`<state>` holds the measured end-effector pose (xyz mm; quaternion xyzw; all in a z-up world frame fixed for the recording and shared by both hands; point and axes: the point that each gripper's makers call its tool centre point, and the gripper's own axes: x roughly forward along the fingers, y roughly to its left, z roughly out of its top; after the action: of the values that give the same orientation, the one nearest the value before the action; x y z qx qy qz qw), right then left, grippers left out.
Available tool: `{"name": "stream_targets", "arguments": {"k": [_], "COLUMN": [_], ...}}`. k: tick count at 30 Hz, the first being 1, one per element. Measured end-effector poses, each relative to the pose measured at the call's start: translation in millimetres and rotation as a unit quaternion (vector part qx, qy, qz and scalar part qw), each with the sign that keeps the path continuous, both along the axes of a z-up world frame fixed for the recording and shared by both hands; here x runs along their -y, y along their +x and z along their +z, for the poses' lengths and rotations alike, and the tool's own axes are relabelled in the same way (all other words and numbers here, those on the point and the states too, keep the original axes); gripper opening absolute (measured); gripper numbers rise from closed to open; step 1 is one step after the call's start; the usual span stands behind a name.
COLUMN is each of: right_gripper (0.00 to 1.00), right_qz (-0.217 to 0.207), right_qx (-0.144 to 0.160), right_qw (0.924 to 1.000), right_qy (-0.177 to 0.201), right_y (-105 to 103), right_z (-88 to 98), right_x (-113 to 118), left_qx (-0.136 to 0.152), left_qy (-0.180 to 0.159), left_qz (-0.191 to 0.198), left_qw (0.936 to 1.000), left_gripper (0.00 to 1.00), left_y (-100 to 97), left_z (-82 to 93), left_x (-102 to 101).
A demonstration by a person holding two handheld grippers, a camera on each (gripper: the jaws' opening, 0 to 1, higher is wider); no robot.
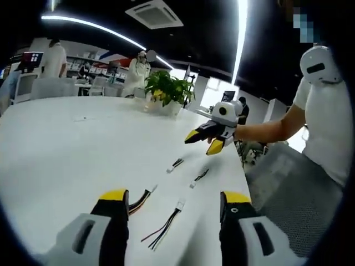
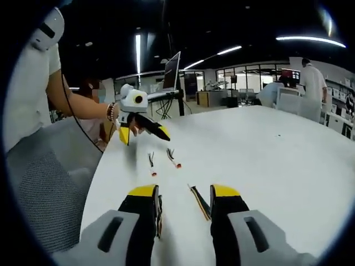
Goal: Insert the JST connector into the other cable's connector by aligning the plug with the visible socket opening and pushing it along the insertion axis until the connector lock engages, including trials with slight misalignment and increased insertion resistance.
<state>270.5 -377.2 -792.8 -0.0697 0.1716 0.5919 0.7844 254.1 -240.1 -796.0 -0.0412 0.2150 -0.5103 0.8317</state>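
I hold my left gripper (image 1: 175,202) low over the white table (image 1: 66,155), its yellow-tipped jaws spread apart with nothing between them. Between the tips lies a cable with a white plug (image 1: 179,205); its dark and coloured wires run back toward me, so its long axis follows my jaw line and the plug end points away. A second bundle of wires (image 1: 140,200) lies just beside my left jaw. Farther out, two short cables (image 1: 175,164) lie near each other, slanted. My right gripper (image 2: 184,194) also stands open and empty over the table. A wire bundle (image 2: 198,200) lies between its jaws, running diagonally away, and another touches the inner side of the left jaw. Beyond, two short cables with reddish ends (image 2: 151,164) lie side by side, apart. I can read no writing on any of them.
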Motion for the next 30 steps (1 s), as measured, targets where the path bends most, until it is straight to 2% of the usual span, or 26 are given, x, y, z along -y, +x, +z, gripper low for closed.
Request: {"name": "stream_targets", "arguments": {"k": [4,10,15,21,25,30], "right_gripper": [0.33,0.28,0.27,0.22,0.24,0.16], "right_qz": [-0.004,0.012,0.032,0.045,0.043,0.051], "right_qx": [-0.002,0.009,0.017,0.017,0.015,0.014], "right_qw": [1.0,0.9998,0.999,0.9986,0.9987,0.9984], "right_qy": [-0.001,-0.012,-0.025,-0.019,-0.023,-0.02], "right_y": [2,4,7,12,19,23], "right_z": [-5.1,-18.0,-27.6,-32.9,-42.2,-46.8], "right_x": [-1,-8,-17,-24,-28,-34], "left_qx": [0.008,0.024,0.02,0.024,0.017,0.004], "left_qy": [0.009,0.024,0.029,0.03,0.03,0.034], "left_qz": [-0.005,-0.023,-0.031,-0.031,-0.028,-0.032], "left_qw": [0.9999,0.9991,0.9989,0.9988,0.999,0.9989], "left_gripper": [0.65,0.58,0.52,0.43,0.42,0.34], "left_y": [3.8,11.8,16.8,25.0,31.3,33.4], "left_z": [-4.8,-10.2,-18.3,-23.0,-30.9,-41.3], "left_x": [3,11,15,15,14,13]}}
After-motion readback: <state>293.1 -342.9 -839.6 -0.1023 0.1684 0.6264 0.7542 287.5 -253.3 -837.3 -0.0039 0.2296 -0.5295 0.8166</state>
